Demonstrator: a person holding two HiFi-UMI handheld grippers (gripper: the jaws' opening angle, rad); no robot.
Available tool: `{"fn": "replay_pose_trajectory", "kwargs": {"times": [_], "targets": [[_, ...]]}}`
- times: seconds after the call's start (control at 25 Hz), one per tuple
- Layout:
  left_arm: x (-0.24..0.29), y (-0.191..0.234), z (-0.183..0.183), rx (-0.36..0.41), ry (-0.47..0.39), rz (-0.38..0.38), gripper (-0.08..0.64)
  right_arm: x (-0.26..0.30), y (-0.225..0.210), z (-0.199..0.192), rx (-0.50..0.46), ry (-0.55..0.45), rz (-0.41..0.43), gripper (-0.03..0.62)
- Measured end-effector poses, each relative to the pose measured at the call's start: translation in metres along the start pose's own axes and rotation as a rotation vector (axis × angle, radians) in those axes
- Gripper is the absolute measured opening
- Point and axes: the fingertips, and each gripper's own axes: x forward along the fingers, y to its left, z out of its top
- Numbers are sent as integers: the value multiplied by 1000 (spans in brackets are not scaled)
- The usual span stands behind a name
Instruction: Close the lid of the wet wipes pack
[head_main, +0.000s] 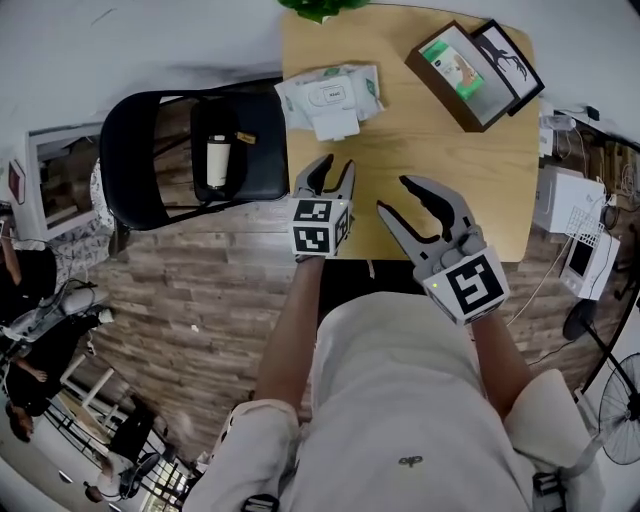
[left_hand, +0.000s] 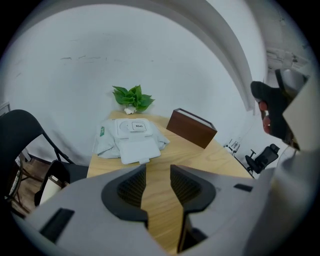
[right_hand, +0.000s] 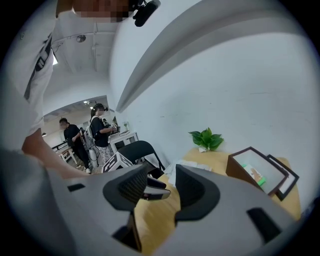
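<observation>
The left gripper's fingers (left_hand: 131, 187) are a little way apart, and only bare table shows between them. The right gripper's fingers (right_hand: 196, 189) are open wider, and they hold nothing too. In the head view the left gripper (head_main: 336, 168) and the right gripper (head_main: 396, 195) hang side by side over the near edge of a light wooden table (head_main: 430, 170).

At 12 o'clock from the left gripper, further up the table, lies the soft white wet wipes pack (head_main: 330, 95). It is near the table's left edge. Its flat white lid (head_main: 335, 125) is flipped open and lies on the table on the side nearest the grippers. Both grippers are well apart from the pack.

At 1 o'clock from the right gripper sits a brown box (head_main: 455, 65) with its top off. Inside it lies a green and white packet (head_main: 452, 60). A black-framed box top (head_main: 510, 55) leans just beside it.

At 9 o'clock from the left gripper stands a black folding chair (head_main: 190, 145), with a white bottle (head_main: 217, 160) in a dark holder.

At 12 o'clock, at the far table edge, is a green leafy plant (head_main: 320, 8).
</observation>
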Motion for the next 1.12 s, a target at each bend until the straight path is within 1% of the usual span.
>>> {"fn": "replay_pose_trajectory", "kwargs": {"times": [0.2, 0.56, 1.12], "targets": [[13, 8, -11, -13, 26, -5, 130, -1, 4, -3, 17, 11, -16, 173], [27, 16, -11, -28, 30, -18, 130, -4, 7, -5, 32, 13, -56, 173], [40, 23, -8, -47, 23, -26, 130, -2, 12, -8, 40, 26, -66, 173]]}}
